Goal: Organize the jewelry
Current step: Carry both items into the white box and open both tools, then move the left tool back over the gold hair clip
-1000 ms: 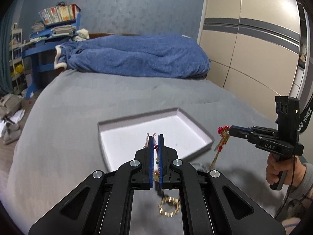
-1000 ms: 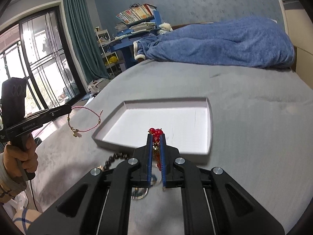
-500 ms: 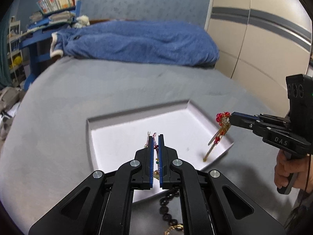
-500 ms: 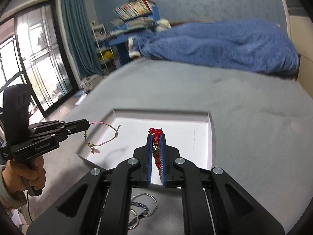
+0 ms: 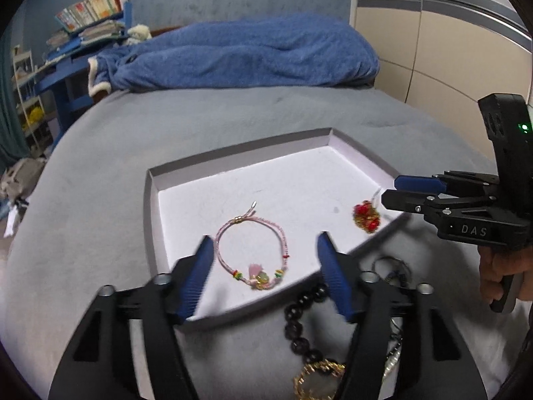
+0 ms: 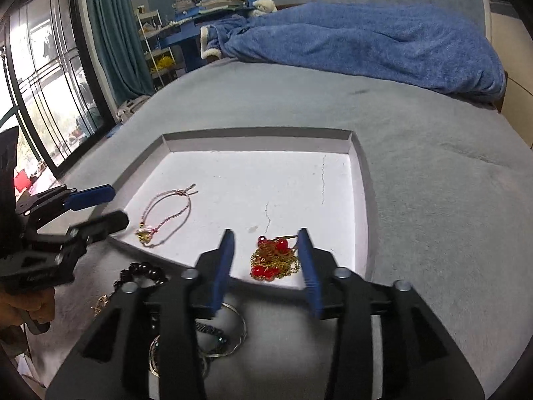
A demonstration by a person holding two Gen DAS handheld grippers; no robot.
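Observation:
A shallow white tray [image 5: 151, 200] [image 6: 361, 200] lies on the grey bed. A pink cord bracelet [image 5: 253, 256] [image 6: 166, 215] lies inside it near the front edge. A red and gold beaded piece [image 5: 365, 217] [image 6: 274, 258] lies in the tray's near right corner. My left gripper [image 5: 265, 250] [image 6: 105, 206] is open and empty, jaws spread just above the bracelet. My right gripper [image 6: 265, 245] [image 5: 391, 188] is open and empty over the red and gold piece.
Loose jewelry lies on the bed in front of the tray: a black bead bracelet [image 5: 299, 326] [image 6: 143, 275], a gold chain bracelet [image 5: 316, 380] and silver rings [image 6: 223, 336]. A blue blanket [image 5: 240, 56] is heaped at the far end. Wardrobe doors [image 5: 433, 50] stand at the right.
Both grippers moved over the tray and opened. The pink bracelet and the red and gold piece left the jaws and now lie in the tray.

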